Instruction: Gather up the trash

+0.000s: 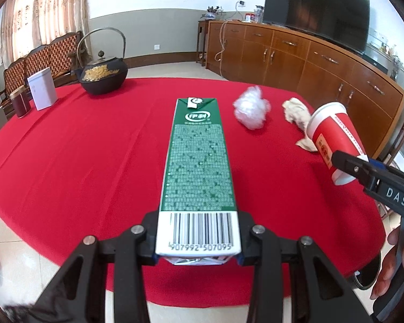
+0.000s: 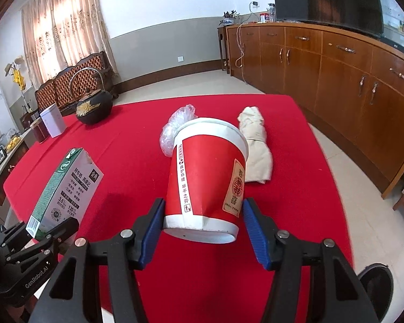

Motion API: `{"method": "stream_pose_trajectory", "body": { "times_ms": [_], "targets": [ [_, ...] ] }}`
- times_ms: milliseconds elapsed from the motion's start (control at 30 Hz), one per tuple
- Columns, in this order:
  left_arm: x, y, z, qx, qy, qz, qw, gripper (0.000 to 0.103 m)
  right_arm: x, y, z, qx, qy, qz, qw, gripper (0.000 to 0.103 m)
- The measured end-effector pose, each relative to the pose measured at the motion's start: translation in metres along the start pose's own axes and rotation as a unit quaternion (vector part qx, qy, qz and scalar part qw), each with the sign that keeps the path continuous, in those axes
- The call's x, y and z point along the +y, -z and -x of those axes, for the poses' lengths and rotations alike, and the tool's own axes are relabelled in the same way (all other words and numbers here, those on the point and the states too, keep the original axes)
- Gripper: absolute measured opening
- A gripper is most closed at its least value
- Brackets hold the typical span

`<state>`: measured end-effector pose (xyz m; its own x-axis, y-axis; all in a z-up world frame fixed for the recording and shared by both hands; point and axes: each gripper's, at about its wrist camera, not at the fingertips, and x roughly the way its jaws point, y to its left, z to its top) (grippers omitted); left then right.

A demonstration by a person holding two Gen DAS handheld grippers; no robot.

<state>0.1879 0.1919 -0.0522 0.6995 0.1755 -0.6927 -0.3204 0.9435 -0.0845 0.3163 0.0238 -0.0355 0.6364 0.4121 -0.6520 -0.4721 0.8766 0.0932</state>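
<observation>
Your left gripper (image 1: 198, 238) clamps the milk carton (image 1: 198, 161); your right gripper (image 2: 202, 226) grips the paper cup (image 2: 206, 177). Both are lifted off the surface (image 1: 94, 148). Crumpled plastic (image 1: 251, 110) and the paper wad (image 1: 296, 113) remain uncollected.

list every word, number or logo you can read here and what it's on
"907992 507095": under the barcode on the milk carton, held in the left hand-held gripper.
"3.6" and "120": carton side panel; its fine print is too small to read.
"DAS": on the right hand-held gripper.
"GenRobot.AI": on the left hand-held gripper's body.
Paper cup: Chinese print, not reliably readable.
</observation>
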Motion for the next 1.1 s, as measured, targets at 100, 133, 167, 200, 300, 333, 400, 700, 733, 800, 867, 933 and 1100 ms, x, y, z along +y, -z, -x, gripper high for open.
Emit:
{"method": "stream_pose_trajectory", "body": {
  "times_ms": [100, 133, 167, 200, 300, 333, 400, 700, 733, 800, 867, 933, 1100],
  "targets": [
    [-0.006, 0.005, 0.009, -0.002, 0.007, -0.001, 1.0000, 0.040, -0.003, 0.009, 0.017, -0.003, 0.006, 0.002, 1.000, 0.060],
    [-0.008, 0.007, 0.012, -0.003, 0.009, -0.002, 1.0000, 0.040, -0.005, 0.012, 0.023, -0.004, 0.010, 0.005, 1.000, 0.060],
    [-0.013, 0.010, 0.016, -0.004, 0.011, -0.005, 0.9999, 0.040, -0.006, 0.016, 0.029, -0.005, 0.013, 0.008, 1.000, 0.060],
    [-0.015, 0.011, 0.018, -0.004, 0.013, -0.008, 0.9999, 0.040, -0.007, 0.020, 0.035, -0.007, 0.016, 0.009, 1.000, 0.060],
    [-0.029, 0.017, 0.027, -0.006, 0.022, -0.019, 0.9996, 0.040, -0.012, 0.032, 0.052, -0.008, 0.023, 0.009, 1.000, 0.060],
    [-0.034, 0.018, 0.030, -0.006, 0.026, -0.022, 0.9994, 0.040, -0.014, 0.035, 0.056, -0.009, 0.025, 0.009, 1.000, 0.060],
    [-0.042, 0.022, 0.036, -0.008, 0.031, -0.028, 0.9991, 0.040, -0.018, 0.043, 0.068, -0.012, 0.030, 0.009, 0.999, 0.060],
    [-0.086, 0.031, 0.055, -0.017, 0.066, -0.059, 0.9959, 0.040, -0.050, 0.071, 0.115, -0.024, 0.062, -0.007, 0.998, 0.060],
    [-0.090, 0.032, 0.056, -0.017, 0.070, -0.063, 0.9954, 0.040, -0.056, 0.075, 0.121, -0.024, 0.068, -0.011, 0.997, 0.060],
    [-0.099, 0.035, 0.059, -0.018, 0.076, -0.069, 0.9945, 0.040, -0.067, 0.080, 0.129, -0.025, 0.076, -0.019, 0.997, 0.060],
    [-0.110, 0.036, 0.061, -0.018, 0.085, -0.077, 0.9932, 0.040, -0.077, 0.085, 0.137, -0.027, 0.084, -0.027, 0.996, 0.060],
    [-0.118, 0.038, 0.062, -0.019, 0.092, -0.083, 0.9921, 0.040, -0.087, 0.090, 0.144, -0.029, 0.092, -0.034, 0.995, 0.060],
    [-0.140, 0.041, 0.064, -0.018, 0.110, -0.098, 0.9889, 0.040, -0.110, 0.100, 0.161, -0.030, 0.113, -0.047, 0.992, 0.060]
  ]
}}
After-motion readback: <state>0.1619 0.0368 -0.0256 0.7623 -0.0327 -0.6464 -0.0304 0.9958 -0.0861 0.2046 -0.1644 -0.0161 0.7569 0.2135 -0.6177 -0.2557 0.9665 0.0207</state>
